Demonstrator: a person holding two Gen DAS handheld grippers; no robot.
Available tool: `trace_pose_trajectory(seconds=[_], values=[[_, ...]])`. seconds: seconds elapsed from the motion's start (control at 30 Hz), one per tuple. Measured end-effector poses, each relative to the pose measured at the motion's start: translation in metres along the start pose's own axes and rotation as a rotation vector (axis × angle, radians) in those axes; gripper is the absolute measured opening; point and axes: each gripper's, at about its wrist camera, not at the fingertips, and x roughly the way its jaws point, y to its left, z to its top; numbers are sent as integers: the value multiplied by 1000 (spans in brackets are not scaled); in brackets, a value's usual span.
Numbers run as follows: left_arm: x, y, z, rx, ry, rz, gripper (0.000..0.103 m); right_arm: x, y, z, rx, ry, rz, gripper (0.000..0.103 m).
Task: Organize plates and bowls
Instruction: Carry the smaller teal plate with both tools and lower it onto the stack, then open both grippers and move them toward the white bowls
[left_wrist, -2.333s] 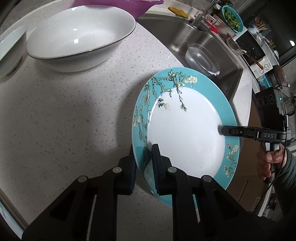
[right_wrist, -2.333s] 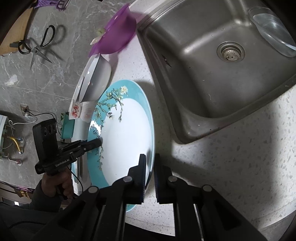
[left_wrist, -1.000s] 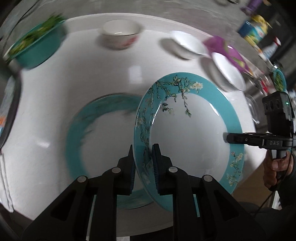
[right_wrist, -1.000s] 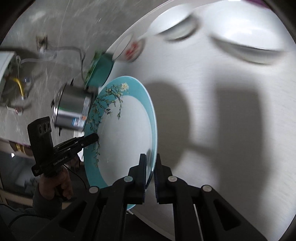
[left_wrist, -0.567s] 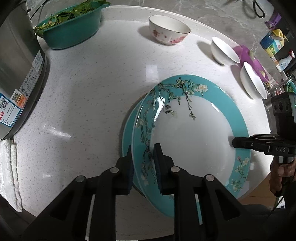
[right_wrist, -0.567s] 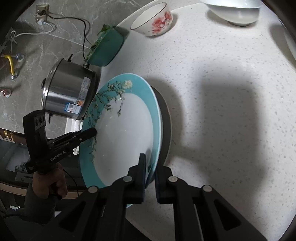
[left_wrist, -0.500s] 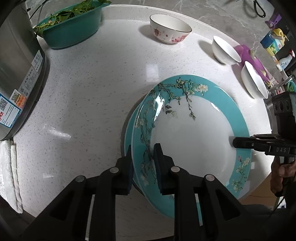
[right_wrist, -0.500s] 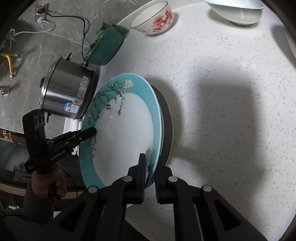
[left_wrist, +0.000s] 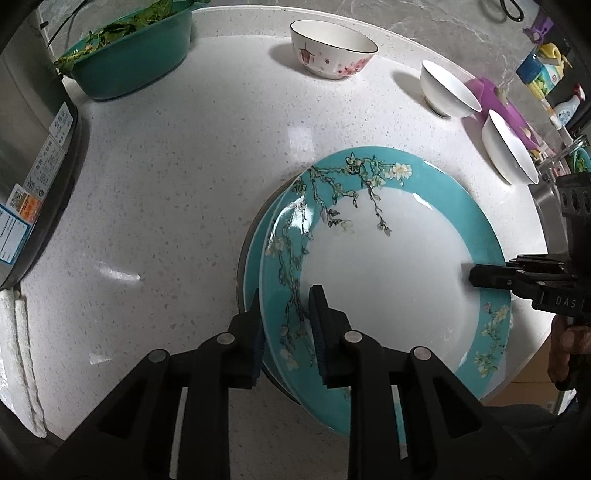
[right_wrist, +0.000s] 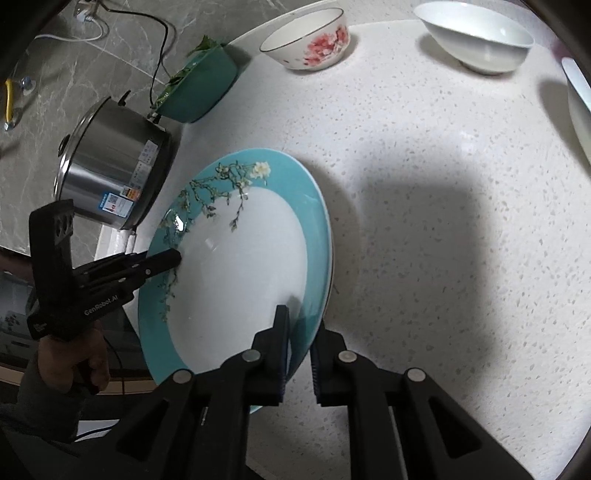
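Jaws of left gripper (left_wrist: 286, 325) and right gripper (right_wrist: 299, 343) clamp blossom plate (left_wrist: 388, 266) rim.

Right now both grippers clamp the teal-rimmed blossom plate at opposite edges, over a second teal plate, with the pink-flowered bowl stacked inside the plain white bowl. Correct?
Not quite. The pink-flowered bowl stands alone on the white speckled counter, apart from the plain white bowl; the left wrist view shows the gap. The rest holds: left gripper and right gripper clamp the teal-rimmed blossom plate at opposite edges, over a second teal plate.
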Motion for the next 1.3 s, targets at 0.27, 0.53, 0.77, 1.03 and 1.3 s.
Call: trace_pose_trajectory(seconds=[0.27, 0.53, 0.77, 1.03, 1.3], values=[[-1, 0, -5, 8, -25, -4, 22, 0, 6, -2, -13, -37, -44, 16], [-15, 13, -3, 12, -53, -24, 64, -2, 10, -3, 43, -107, -62, 39], [-54, 20, 22, 18, -122, -108, 85, -24, -1, -18, 168, -209, -68, 71], [-57, -59, 87, 156, -110, -373, 99, -102, -61, -73, 477, -458, 25, 88], [-32, -191, 136, 275, -57, -443, 99, -192, -157, -87, 564, -607, -41, 93]])
